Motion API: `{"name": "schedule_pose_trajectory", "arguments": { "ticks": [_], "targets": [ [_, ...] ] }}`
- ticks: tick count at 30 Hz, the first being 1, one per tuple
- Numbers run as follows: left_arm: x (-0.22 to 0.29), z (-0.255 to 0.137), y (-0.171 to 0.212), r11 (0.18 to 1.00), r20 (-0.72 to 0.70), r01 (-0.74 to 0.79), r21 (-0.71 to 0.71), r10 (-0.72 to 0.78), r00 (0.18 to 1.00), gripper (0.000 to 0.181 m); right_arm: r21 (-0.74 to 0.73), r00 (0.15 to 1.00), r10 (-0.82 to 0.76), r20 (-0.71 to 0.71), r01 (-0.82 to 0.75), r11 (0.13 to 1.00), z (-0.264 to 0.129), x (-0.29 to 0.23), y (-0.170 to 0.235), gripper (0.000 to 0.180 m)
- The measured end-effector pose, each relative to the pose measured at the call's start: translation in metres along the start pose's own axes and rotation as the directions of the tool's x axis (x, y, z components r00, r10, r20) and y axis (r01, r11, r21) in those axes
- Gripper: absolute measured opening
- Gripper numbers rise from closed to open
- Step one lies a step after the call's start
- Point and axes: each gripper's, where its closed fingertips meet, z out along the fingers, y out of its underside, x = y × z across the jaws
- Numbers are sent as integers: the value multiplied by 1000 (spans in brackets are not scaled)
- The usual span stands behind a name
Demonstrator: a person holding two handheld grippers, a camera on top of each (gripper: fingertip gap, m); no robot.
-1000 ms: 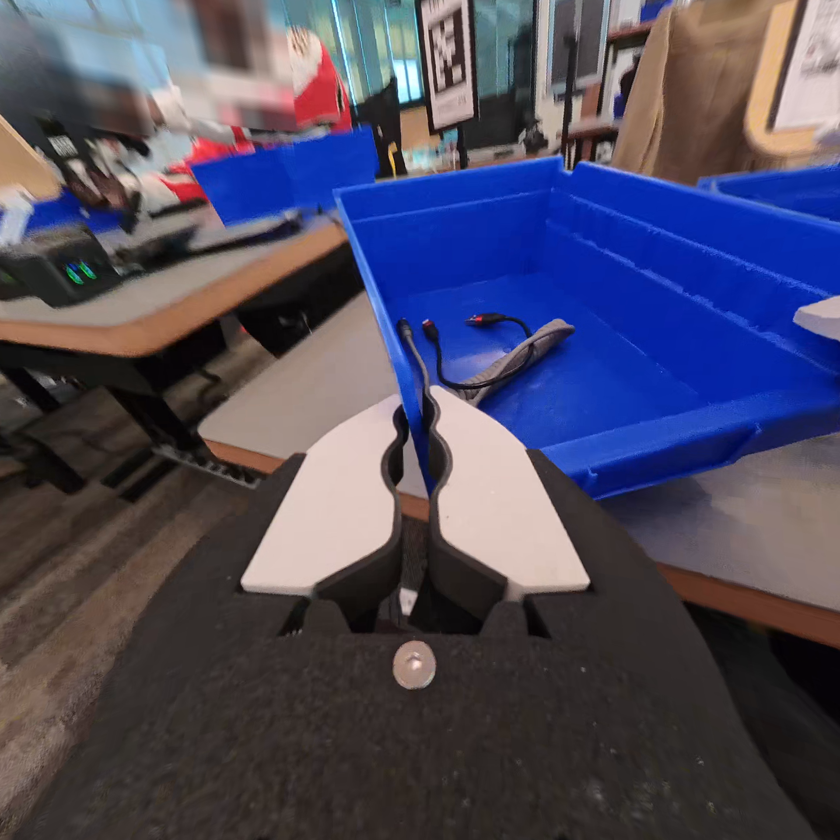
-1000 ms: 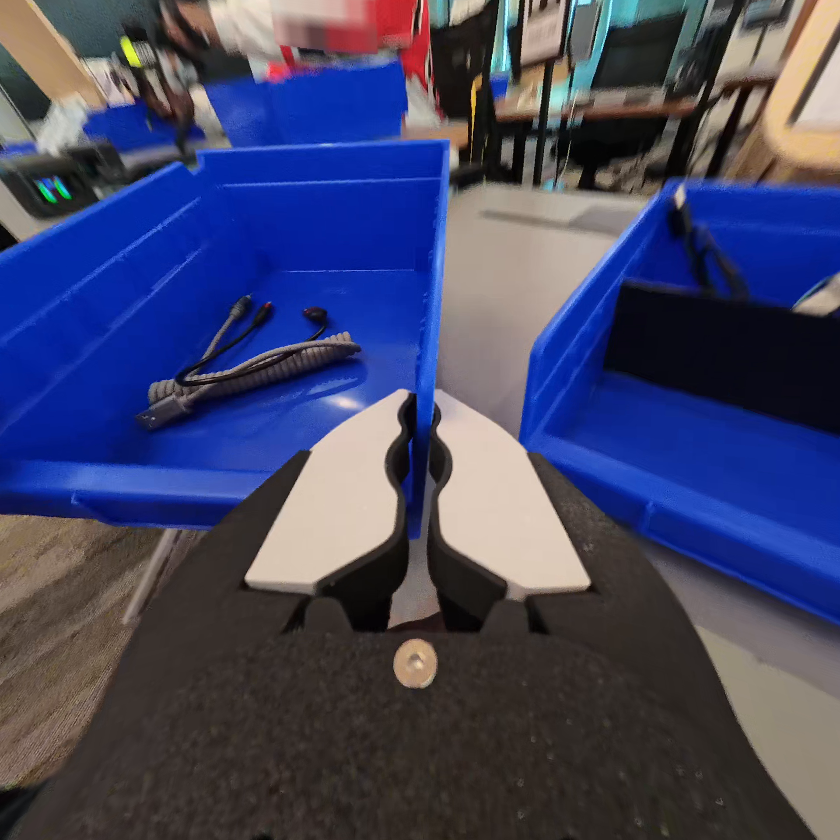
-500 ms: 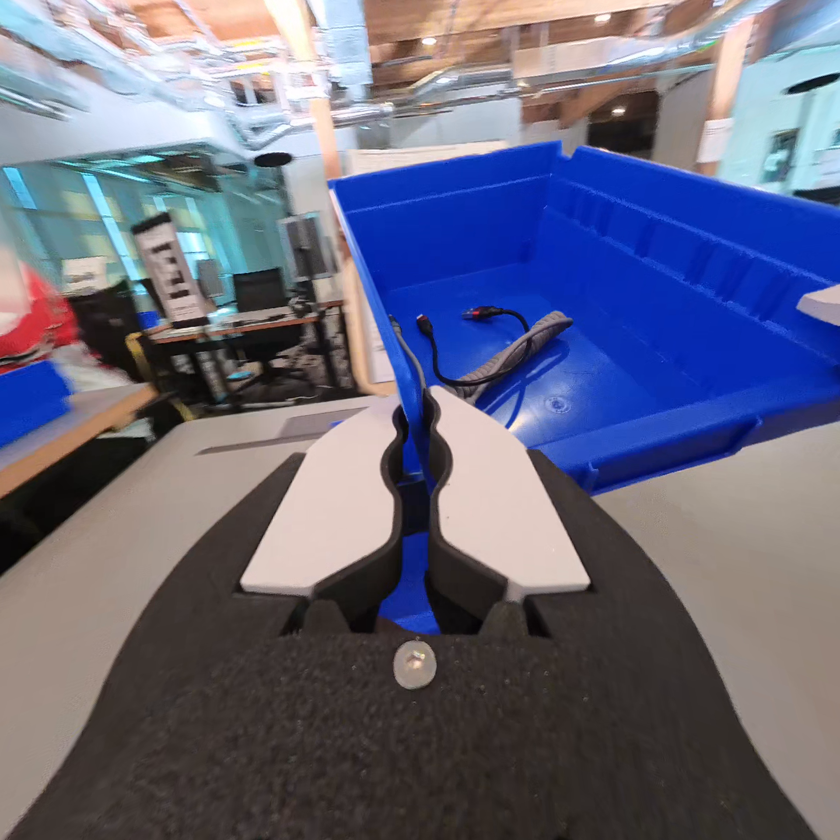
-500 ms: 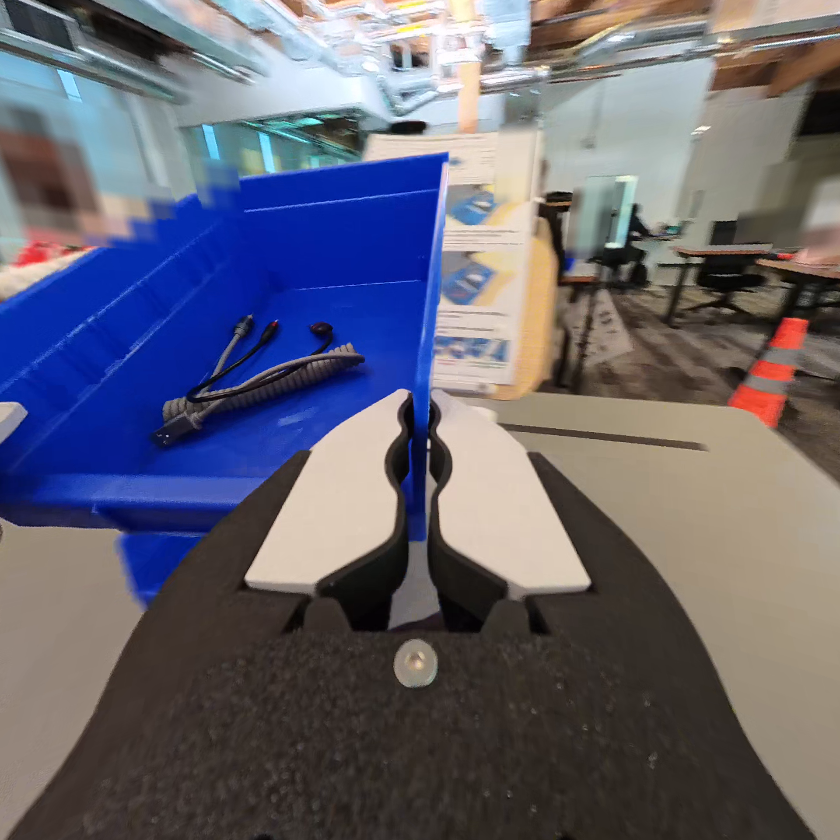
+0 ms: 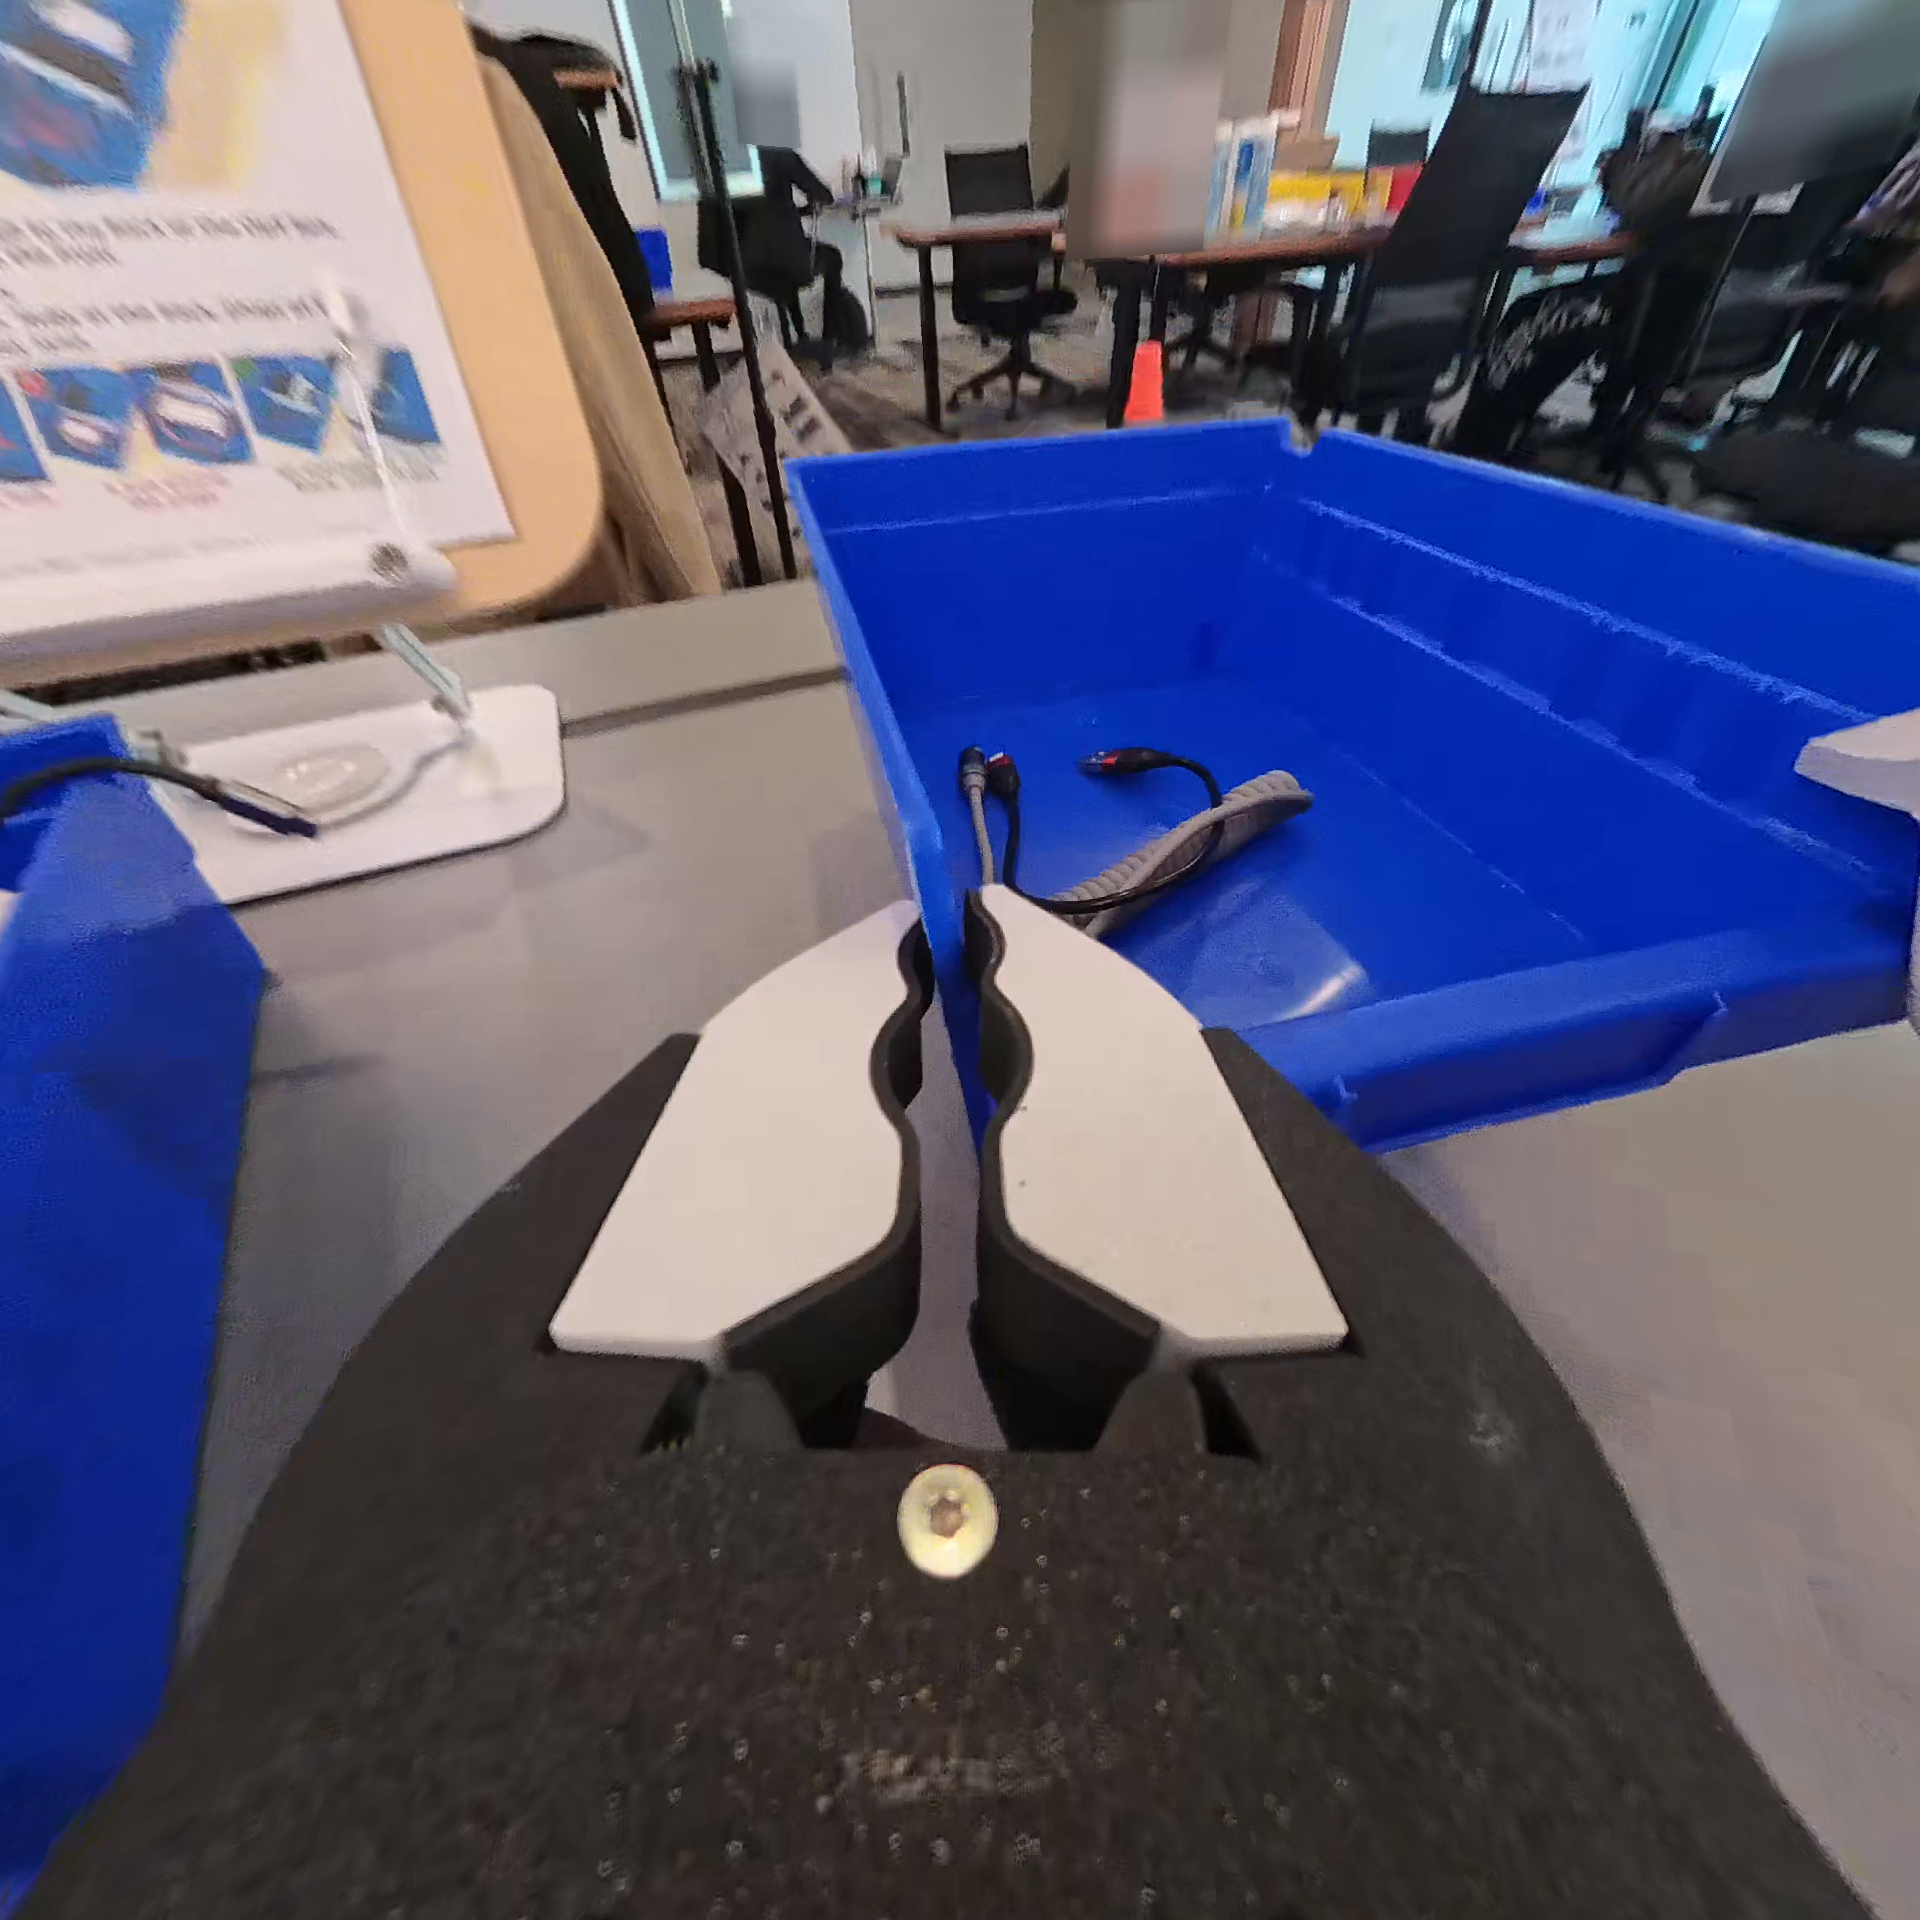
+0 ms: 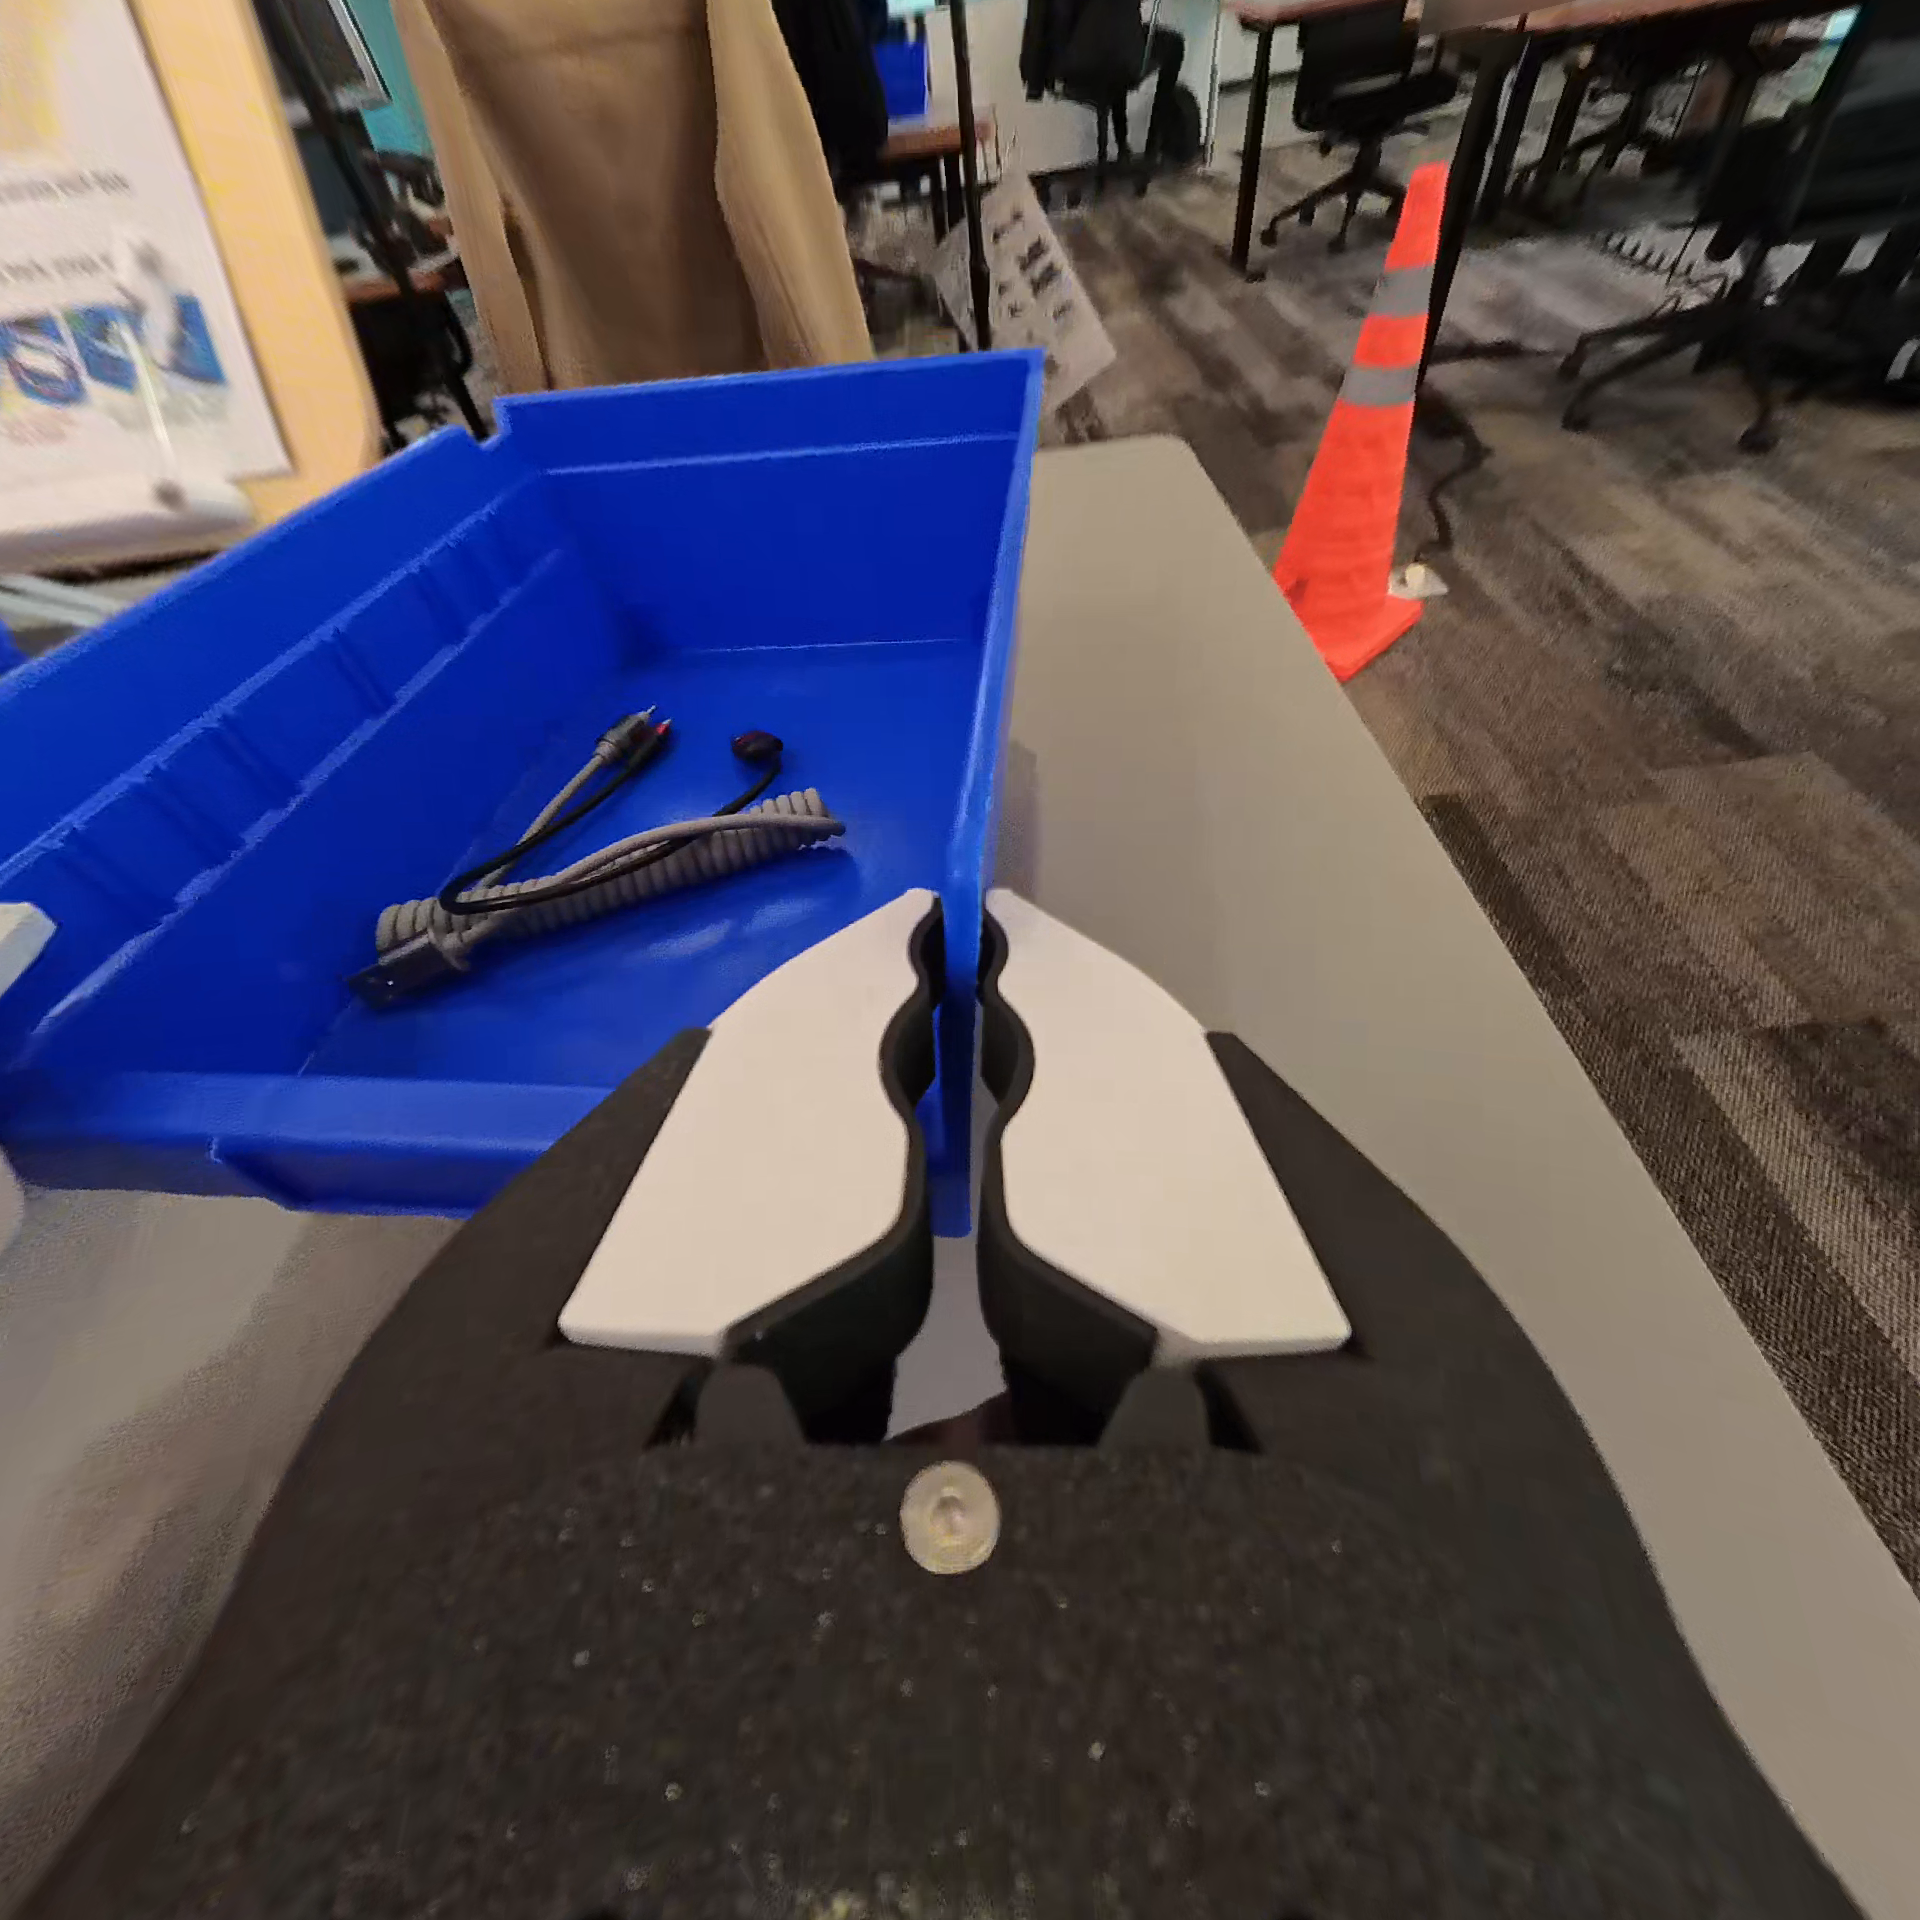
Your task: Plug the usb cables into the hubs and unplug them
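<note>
Left gripper (image 5: 943,920) clamped narrow on the left side wall of the blue bin (image 5: 1558,665), one finger outside, one inside, wall pinched between the pads. Right gripper (image 6: 961,920) clamped the same way on the bin's (image 6: 727,499) right side wall, near the front corner. Bin resting low over the grey table (image 5: 520,935), seen also on the right (image 6: 1195,831); whether touching it or just lifted, cannot tell.

Inside the bin, one coiled grey cable (image 5: 1174,862) with thin black leads, lying on the floor toward the left and near half. From the right side, same cable (image 6: 613,873): dark USB plug at the near-left end, three small connectors fanned out toward the far wall. No contact between cable and either gripper.

Far left on the table, a white sign stand (image 5: 208,312) with its flat base. Nearer left, edge of a second blue bin (image 5: 94,1091), blurred, a thin black cable (image 5: 156,779) hanging over its rim. Off the table to the right, an orange traffic cone (image 6: 1371,416) on the carpet.
</note>
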Motion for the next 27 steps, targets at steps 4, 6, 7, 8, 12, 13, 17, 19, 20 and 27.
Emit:
{"name": "schedule_pose_trajectory", "arguments": {
  "ticks": [4,6,7,8,12,13,17,19,20,27],
  "targets": [
    [21,3,31,998,-22,-9,-54,8,1000,6,-37,1000,27,12,-26,999,7,21,26,3],
    [34,4,42,996,-52,-14,-84,9,999,7,-21,999,41,-22,-41,999,9,34,35,3],
    [39,5,49,994,-59,-31,-104,25,998,8,-22,998,58,-24,-58,998,11,39,37,3],
    [44,5,56,992,-69,-41,-123,32,997,9,-48,997,73,-23,-74,996,13,43,41,3],
    [59,2,60,988,-149,-64,-139,43,988,20,-92,996,92,18,-90,992,19,52,48,3],
    [63,0,60,988,-174,-71,-139,46,984,26,-92,995,99,21,-96,991,20,53,48,4],
    [67,-21,62,986,-272,-68,-155,24,962,49,-80,1000,3,-20,-4,997,18,57,47,12],
    [55,-43,59,985,-299,-109,-133,65,952,49,-52,999,4,-38,-6,999,8,59,43,29],
    [45,-56,58,983,-308,-141,-120,98,946,48,-28,999,16,-42,-17,999,0,57,38,34],
    [-160,-161,15,966,67,-258,-34,260,963,53,150,989,-106,106,89,985,-54,-62,-9,39]
  ]
}}
